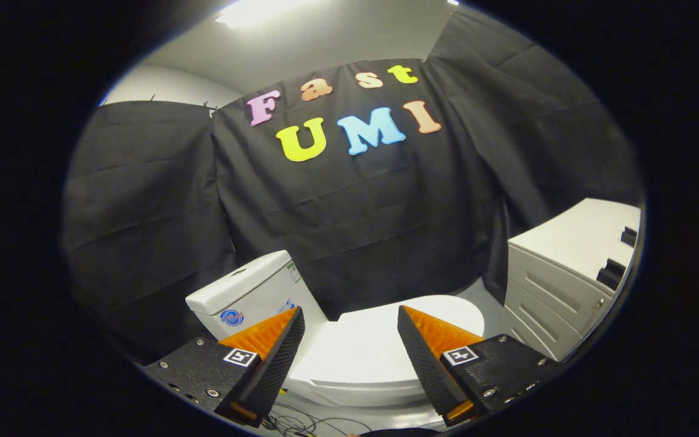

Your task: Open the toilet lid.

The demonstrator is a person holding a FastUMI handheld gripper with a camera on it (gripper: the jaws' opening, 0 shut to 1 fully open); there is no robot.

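gripper [349, 318] fingers spread wide, holding nothing, above the closed toilet lid [374, 352]; cistern [252, 294] far left, white drawer cabinet [568, 273] right.

Nothing here is coming through as legible words or numbers. The tank [252, 285] is wearing a round blue-and-red logo [232, 317] on its front, too small to make out. A pale sticker [293, 272] with a green patch is sitting on the tank's side near the top, and its print is blurring away. The gripper [350, 310] is holding its fingers wide apart above the lid [374, 358], each finger carrying a square black-and-white marker [240, 357], a coded pattern and not lettering.
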